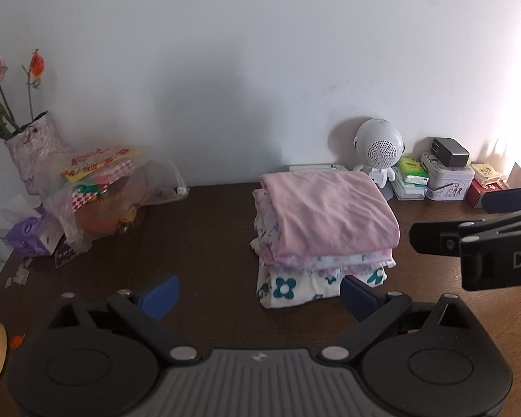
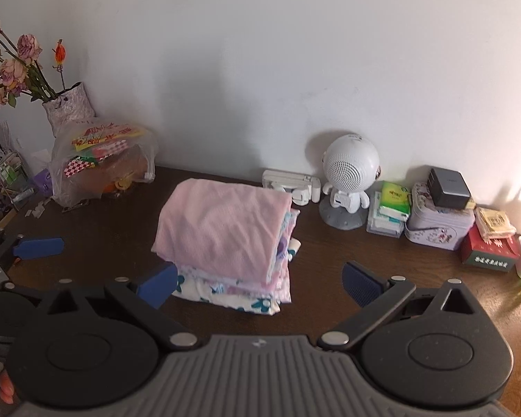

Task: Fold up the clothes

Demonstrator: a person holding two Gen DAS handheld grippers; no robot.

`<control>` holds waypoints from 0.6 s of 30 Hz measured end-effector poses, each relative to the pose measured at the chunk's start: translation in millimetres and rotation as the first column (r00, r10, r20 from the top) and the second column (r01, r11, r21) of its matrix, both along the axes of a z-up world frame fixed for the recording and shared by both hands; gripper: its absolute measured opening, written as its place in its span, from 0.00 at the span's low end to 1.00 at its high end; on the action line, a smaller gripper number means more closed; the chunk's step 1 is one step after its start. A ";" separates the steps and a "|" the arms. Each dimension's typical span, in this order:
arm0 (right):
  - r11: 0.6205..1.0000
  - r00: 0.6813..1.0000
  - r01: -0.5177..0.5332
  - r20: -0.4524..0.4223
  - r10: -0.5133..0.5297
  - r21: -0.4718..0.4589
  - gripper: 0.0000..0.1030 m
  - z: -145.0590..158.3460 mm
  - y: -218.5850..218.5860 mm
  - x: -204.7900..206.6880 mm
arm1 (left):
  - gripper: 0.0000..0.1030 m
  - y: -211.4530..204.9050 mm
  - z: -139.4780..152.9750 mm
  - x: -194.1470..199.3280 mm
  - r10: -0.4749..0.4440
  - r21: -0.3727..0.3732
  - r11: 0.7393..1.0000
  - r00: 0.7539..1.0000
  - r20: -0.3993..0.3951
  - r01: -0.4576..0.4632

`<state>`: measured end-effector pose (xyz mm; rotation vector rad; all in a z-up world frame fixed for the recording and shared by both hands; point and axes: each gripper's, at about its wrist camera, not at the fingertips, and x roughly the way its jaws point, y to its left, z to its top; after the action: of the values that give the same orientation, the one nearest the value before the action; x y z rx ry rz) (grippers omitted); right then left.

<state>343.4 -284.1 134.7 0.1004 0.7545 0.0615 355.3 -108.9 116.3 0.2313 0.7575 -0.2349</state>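
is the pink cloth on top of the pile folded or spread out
Folded. The pink knit cloth lies as a compact rectangle with a doubled edge, squared on top of the stacked floral clothes on the dark wooden table.

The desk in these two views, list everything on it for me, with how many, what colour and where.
folded clothes: one stack, pink on top, floral below, desk middle
vase of flowers: one, pale, back left
plastic bag: one, clear, beside vase
tissue pack: one, purple, left edge
robot speaker: one, white, by wall
tin: one, lilac, right
charger: one, black, on tin
red box: one, far right
desk: one, dark brown
left gripper: black, blue pads, open
right gripper: same, open
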 end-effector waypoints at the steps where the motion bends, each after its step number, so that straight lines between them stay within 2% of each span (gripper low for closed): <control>1: 1.000 1.000 0.003 -0.002 -0.003 -0.002 1.00 -0.4 -0.1 -4.5 | 0.97 2.4 0.1 -4.1 -0.001 -0.001 1.000 1.000 -0.003 0.001; 6: 1.000 1.000 -0.001 -0.020 0.001 -0.009 1.00 -4.4 3.8 -28.1 | 0.99 12.0 -4.2 -26.8 0.000 0.003 1.000 1.000 -0.018 0.000; 18: 1.000 1.000 -0.015 -0.024 0.015 0.001 1.00 -19.3 18.7 -92.6 | 1.00 42.4 -14.4 -89.6 0.014 -0.103 0.995 0.999 -0.049 -0.019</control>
<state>250.8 -265.4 115.4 0.0964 0.7789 0.0748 265.6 -66.6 101.8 0.1220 0.7928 -0.2642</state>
